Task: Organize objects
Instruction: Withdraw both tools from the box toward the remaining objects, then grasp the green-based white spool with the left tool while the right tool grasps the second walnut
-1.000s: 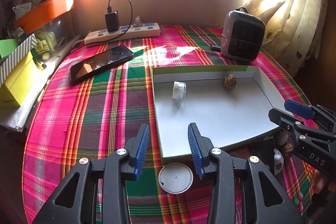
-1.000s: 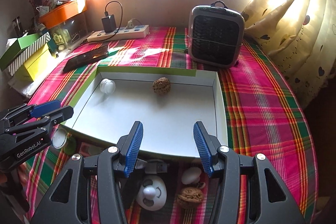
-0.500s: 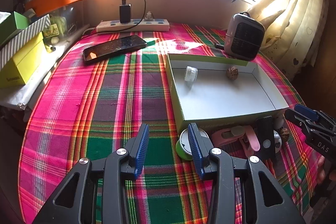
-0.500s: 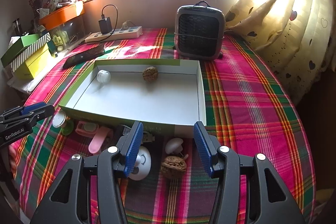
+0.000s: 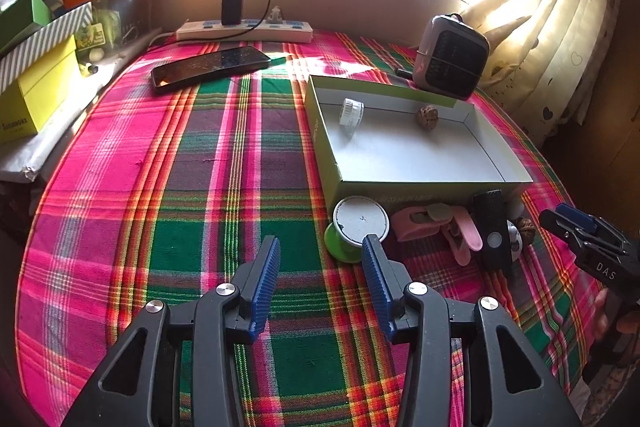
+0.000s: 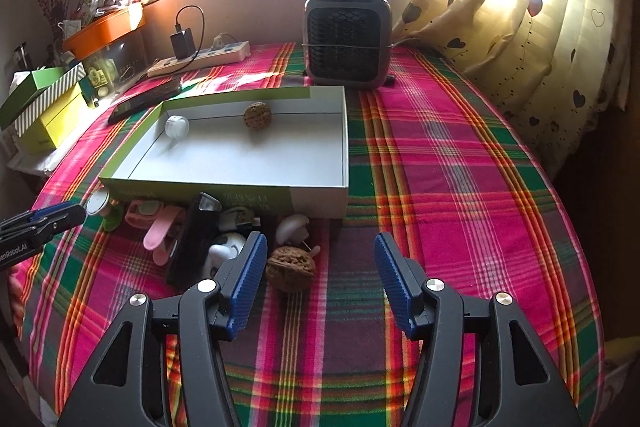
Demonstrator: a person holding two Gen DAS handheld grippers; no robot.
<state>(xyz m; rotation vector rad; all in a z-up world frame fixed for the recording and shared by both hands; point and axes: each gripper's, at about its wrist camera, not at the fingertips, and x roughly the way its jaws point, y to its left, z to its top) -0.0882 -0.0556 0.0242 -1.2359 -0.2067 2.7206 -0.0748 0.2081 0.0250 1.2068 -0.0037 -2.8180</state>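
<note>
A shallow green-sided box [image 5: 420, 183] [image 6: 224, 197] lies on the plaid tablecloth, holding a white cap [image 5: 351, 111] [image 6: 177, 126] and a walnut [image 5: 427, 115] [image 6: 257, 114]. Along its near wall lie a green spool with a white top [image 5: 360, 223] [image 6: 100, 205], a pink clip [image 5: 440, 225] [image 6: 160, 227], a black block [image 5: 493, 231] [image 6: 194, 239], a white panda toy [image 6: 224, 251], a white plug [image 6: 294, 229] and a second walnut [image 6: 291, 268]. My left gripper [image 5: 320, 269] is open and empty, just short of the spool. My right gripper [image 6: 318, 273] is open and empty, the walnut between its fingers.
A small grey heater [image 5: 450, 61] [image 6: 347, 35] stands behind the box. A black phone [image 5: 210, 69] and a white power strip [image 5: 244, 31] lie at the back left. Yellow and green boxes [image 5: 36, 83] stack at the left edge. A curtain [image 6: 520, 27] hangs at right.
Both grippers have pulled back from over the box toward the table's near side. The small objects in front of the box have come into full view. Both stay open.
</note>
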